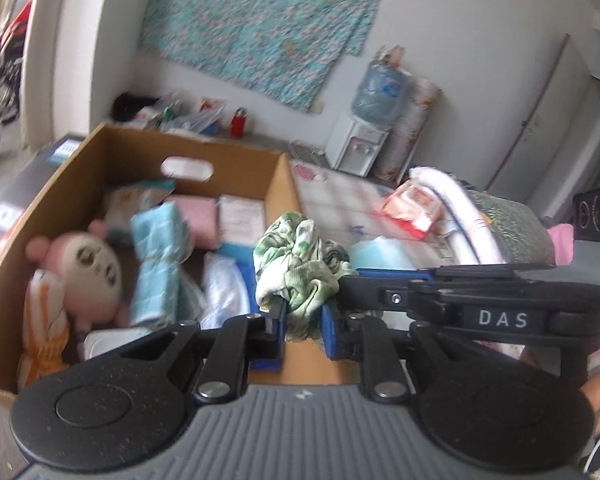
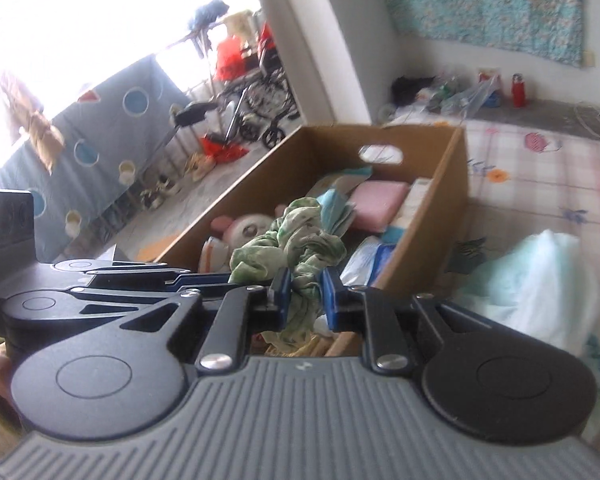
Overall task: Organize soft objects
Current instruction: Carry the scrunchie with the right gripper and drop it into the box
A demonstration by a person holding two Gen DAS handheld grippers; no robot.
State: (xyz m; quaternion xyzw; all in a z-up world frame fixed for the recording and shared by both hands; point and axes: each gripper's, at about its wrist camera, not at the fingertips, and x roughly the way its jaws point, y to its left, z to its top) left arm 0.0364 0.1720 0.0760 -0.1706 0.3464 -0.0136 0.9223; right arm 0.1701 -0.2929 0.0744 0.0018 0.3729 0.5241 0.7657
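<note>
A crumpled green and white cloth (image 1: 300,268) hangs just over the near end of an open cardboard box (image 1: 276,184). My left gripper (image 1: 302,314) is shut on its lower part, blue pads pressing from both sides. From the right, my right gripper (image 1: 354,278) reaches in to the same bundle. In the right wrist view the right gripper (image 2: 306,300) is shut on the cloth (image 2: 296,240), with the left gripper (image 2: 224,278) coming in from the left. The box (image 2: 440,208) holds a pink plush toy (image 1: 88,268), a rolled blue towel (image 1: 160,256) and a folded pink cloth (image 2: 380,200).
The box stands on a checked floral mat (image 2: 540,184). A pale blue bag (image 2: 540,288) lies to its right, and a red and white packet (image 1: 412,208) lies beyond. A water dispenser (image 1: 356,148) and a red bottle (image 2: 519,90) stand by the wall. A wheelchair (image 2: 260,92) is past the doorway.
</note>
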